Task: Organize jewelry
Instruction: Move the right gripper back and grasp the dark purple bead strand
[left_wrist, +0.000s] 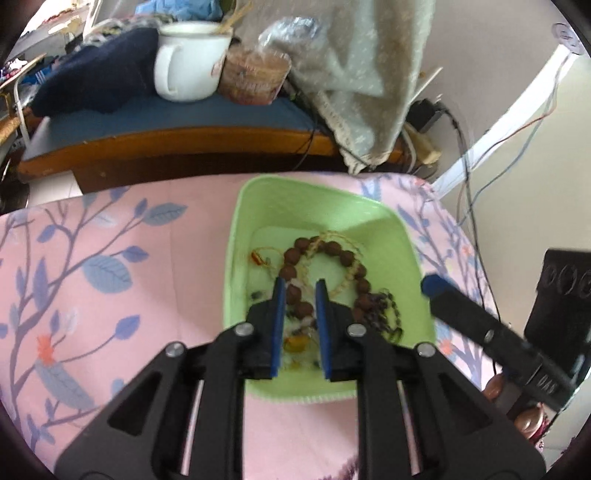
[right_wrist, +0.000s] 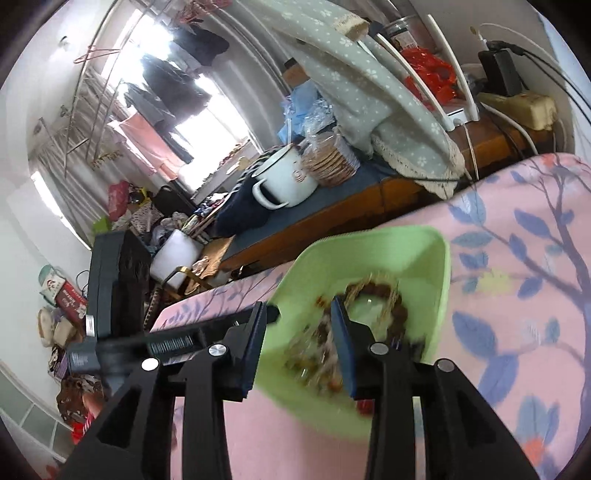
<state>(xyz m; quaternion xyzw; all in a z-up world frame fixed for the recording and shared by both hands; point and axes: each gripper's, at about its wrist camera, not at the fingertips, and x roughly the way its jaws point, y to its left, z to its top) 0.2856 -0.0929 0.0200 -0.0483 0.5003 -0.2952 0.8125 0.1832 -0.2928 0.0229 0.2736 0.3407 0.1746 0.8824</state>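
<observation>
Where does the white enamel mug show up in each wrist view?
Left wrist: white enamel mug at top, left of centre, on the blue-topped bench.
Right wrist: same mug, above centre, tilted by the camera angle.
Shared landmark: green tray on the pink cloth.

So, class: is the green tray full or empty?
Neither: the green tray is partly filled. A brown bead bracelet and other tangled jewelry lie on its floor, with bare green showing in the middle and on the walls.

Smooth green plastic tray (left_wrist: 236, 229) on matt pink floral cloth (left_wrist: 110, 295).
</observation>
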